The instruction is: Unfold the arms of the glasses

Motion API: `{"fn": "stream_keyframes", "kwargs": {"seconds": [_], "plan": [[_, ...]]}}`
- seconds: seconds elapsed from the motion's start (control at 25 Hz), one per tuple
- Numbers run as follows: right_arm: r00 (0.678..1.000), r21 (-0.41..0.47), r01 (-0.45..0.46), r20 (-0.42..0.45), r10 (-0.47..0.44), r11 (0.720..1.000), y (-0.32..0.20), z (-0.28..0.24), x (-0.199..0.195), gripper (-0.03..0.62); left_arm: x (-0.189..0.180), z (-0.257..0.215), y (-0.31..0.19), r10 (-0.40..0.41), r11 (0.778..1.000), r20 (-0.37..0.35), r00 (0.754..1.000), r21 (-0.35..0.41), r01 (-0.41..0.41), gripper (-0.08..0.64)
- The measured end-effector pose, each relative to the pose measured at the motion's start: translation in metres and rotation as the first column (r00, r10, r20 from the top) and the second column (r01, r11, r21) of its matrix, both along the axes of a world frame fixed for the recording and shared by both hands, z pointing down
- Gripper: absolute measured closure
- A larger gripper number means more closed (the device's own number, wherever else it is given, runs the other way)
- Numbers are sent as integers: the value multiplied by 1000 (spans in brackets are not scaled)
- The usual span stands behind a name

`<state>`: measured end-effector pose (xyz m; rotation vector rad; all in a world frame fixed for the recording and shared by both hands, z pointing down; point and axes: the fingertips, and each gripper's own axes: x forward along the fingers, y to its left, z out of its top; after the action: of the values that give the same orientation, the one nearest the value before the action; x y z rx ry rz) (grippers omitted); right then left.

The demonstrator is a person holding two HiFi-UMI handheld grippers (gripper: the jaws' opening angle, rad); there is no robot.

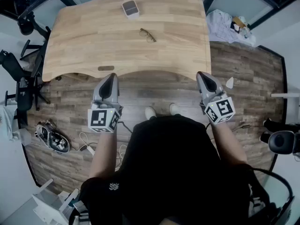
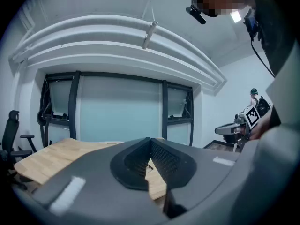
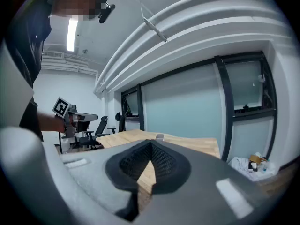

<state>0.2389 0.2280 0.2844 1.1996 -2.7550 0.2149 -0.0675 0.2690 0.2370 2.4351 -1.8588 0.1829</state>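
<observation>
A pair of thin-framed glasses (image 1: 147, 35) lies folded on the wooden table (image 1: 93, 41), near its middle. My left gripper (image 1: 109, 79) hangs shut and empty over the floor, short of the table's near edge. My right gripper (image 1: 203, 77) is likewise shut and empty at the near right corner of the table. In the left gripper view the glasses (image 2: 149, 167) show small between the closed tips of the left gripper (image 2: 150, 142). The right gripper view has the right gripper (image 3: 150, 145) closed, with only the tabletop (image 3: 140, 137) beyond.
A small white-and-grey box (image 1: 130, 8) sits at the table's far edge. Black office chairs (image 1: 21, 74) stand to the left. A heap of cloth and bags (image 1: 229, 25) lies on the floor at the right. Cables and shoes (image 1: 54, 139) lie at lower left.
</observation>
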Motion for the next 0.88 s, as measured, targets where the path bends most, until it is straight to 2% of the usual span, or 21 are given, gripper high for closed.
{"fn": "stream_keyframes", "kwargs": {"seconds": [0.28, 0.56, 0.76, 0.88], "plan": [[1000, -10, 4, -26, -4, 1000, 3, 2, -29, 592, -33, 8, 1, -7, 1000, -4, 1000, -14, 7, 555], [998, 1, -43, -40, 43, 999, 6, -5, -49, 592, -49, 6, -5, 60, 998, -17, 998, 6, -60, 555], [993, -14, -113, -41, 112, 994, 2, 0, -47, 592, -61, 18, -17, 75, 997, -42, 996, 3, -75, 555], [991, -43, -121, -58, 118, 992, -5, 12, -43, 592, -62, 24, -24, 68, 998, -57, 996, -4, -68, 554]]}}
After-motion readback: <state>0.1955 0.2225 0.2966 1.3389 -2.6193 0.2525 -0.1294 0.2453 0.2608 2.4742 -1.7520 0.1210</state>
